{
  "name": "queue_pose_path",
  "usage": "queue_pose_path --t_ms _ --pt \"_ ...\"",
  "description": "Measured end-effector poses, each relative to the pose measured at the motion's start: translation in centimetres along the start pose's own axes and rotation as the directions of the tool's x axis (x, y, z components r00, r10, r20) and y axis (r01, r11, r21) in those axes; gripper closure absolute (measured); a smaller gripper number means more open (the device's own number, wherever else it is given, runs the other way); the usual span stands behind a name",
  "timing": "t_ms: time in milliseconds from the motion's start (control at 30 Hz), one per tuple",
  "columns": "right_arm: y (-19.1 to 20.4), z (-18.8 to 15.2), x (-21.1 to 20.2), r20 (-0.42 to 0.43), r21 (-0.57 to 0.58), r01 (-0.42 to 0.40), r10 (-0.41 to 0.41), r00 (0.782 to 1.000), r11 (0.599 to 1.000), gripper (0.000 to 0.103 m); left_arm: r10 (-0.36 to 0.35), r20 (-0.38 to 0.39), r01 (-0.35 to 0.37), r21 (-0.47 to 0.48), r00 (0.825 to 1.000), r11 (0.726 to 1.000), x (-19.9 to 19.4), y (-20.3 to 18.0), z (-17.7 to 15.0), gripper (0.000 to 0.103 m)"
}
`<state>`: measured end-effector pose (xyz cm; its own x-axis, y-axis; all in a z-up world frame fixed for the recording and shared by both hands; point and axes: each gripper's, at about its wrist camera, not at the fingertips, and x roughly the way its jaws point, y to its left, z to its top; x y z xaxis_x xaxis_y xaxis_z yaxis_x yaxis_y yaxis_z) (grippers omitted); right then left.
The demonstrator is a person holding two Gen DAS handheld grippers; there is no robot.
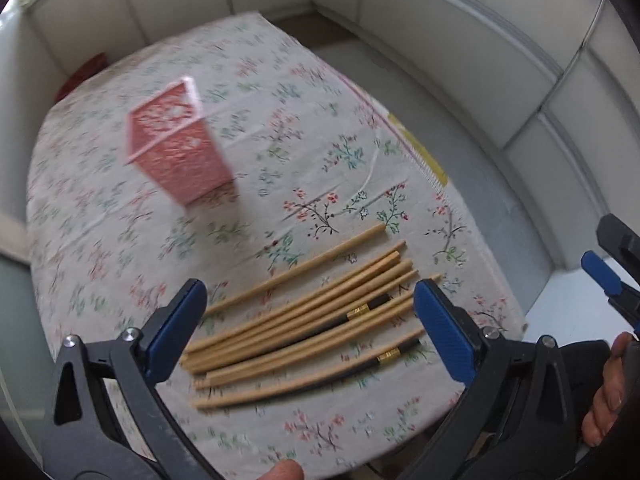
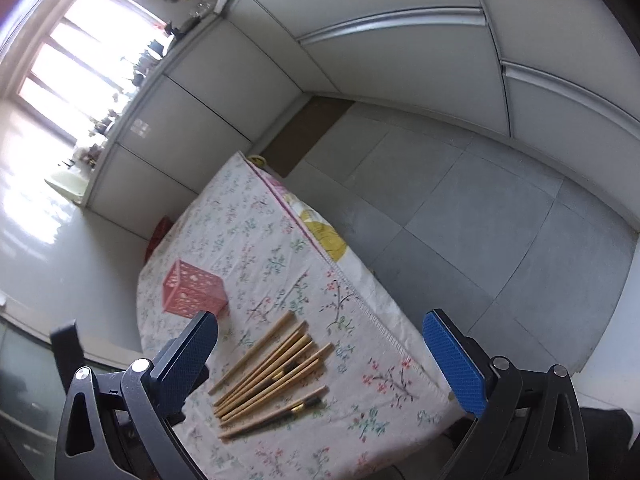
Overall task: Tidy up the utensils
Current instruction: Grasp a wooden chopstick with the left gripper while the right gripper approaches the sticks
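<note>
Left wrist: we hold left tongs [image 1: 308, 320] spread above chopsticks [image 1: 308, 320]; pink holder [image 1: 180, 144] beyond. Right tongs [image 2: 320, 356] spread, empty.

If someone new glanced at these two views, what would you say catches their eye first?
Probably the bundle of wooden chopsticks lying loose on the floral tablecloth near its front edge, two of them with dark, gold-banded ends. Next, the pink perforated holder standing upright farther back on the cloth, apart from them. Both the left gripper and right gripper are open and empty above the pile.
</note>
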<state>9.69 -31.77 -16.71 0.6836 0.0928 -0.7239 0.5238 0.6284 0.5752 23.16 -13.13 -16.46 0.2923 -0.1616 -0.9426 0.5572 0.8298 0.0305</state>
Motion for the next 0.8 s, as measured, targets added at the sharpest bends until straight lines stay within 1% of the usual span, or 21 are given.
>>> queue_pose_path --t_ms 67,100,167,200,333,433,533,600,633,667,700,767,800 --pt "-0.5 0.3 1.2 -0.032 0.003 0.008 -0.008 0.999 1.000 0.000 -0.017 -0.069 0.021 0.054 0.997 0.998 2.3 -0.5 1.2 0.004" --pt "-0.9 0.7 2.2 -0.063 0.009 0.014 -0.014 0.998 1.000 0.000 -0.021 -0.100 0.030 0.084 0.995 0.996 3.4 -0.7 1.9 0.007" --pt "-1.6 1.3 2.9 -0.096 0.034 0.013 -0.009 0.995 0.999 0.000 -0.019 -0.157 0.040 0.131 0.987 0.991 5.0 -1.0 2.8 0.010" --pt "-1.8 1.5 3.1 -0.106 0.046 0.013 -0.008 0.994 0.999 0.000 -0.019 -0.178 0.046 0.148 0.984 0.988 5.6 -1.2 3.2 0.014" --pt "-1.9 1.7 3.4 -0.111 0.037 0.029 -0.025 0.994 0.999 0.000 -0.043 -0.253 0.097 0.204 0.967 0.974 7.1 -2.3 4.2 0.019" --pt "-1.7 1.6 3.1 -0.109 0.020 0.043 -0.041 0.993 0.999 0.000 -0.026 -0.284 0.101 0.255 0.959 0.962 8.1 -3.2 4.9 0.026" --pt "-1.9 1.8 2.9 -0.097 0.025 0.057 -0.054 0.994 0.998 0.000 -0.008 -0.318 0.104 0.284 0.948 0.953 8.9 -3.9 5.2 0.033" --pt "-2.3 1.9 2.9 -0.097 0.036 0.067 -0.063 0.993 0.997 0.000 -0.002 -0.341 0.110 0.297 0.940 0.948 9.6 -4.5 5.3 0.042" --pt "-2.4 2.0 3.1 -0.105 0.043 0.074 -0.069 0.992 0.996 0.001 -0.003 -0.353 0.118 0.305 0.935 0.945 9.8 -4.7 5.2 0.044" --pt "-2.6 2.0 3.2 -0.112 0.047 0.079 -0.073 0.991 0.996 0.003 -0.003 -0.366 0.123 0.307 0.931 0.944 9.7 -4.5 5.5 0.050" --pt "-2.8 2.0 3.6 -0.134 0.056 0.090 -0.082 0.988 0.994 0.005 0.000 -0.376 0.125 0.308 0.927 0.943 10.2 -4.8 5.7 0.051" --pt "-3.1 1.9 4.2 -0.167 0.064 0.096 -0.084 0.982 0.993 0.008 -0.022 -0.372 0.145 0.304 0.928 0.942 10.2 -4.7 6.2 0.055" --pt "-3.1 1.9 4.4 -0.177 0.064 0.105 -0.092 0.980 0.992 0.010 -0.026 -0.365 0.147 0.305 0.930 0.941 10.1 -4.6 6.4 0.059"
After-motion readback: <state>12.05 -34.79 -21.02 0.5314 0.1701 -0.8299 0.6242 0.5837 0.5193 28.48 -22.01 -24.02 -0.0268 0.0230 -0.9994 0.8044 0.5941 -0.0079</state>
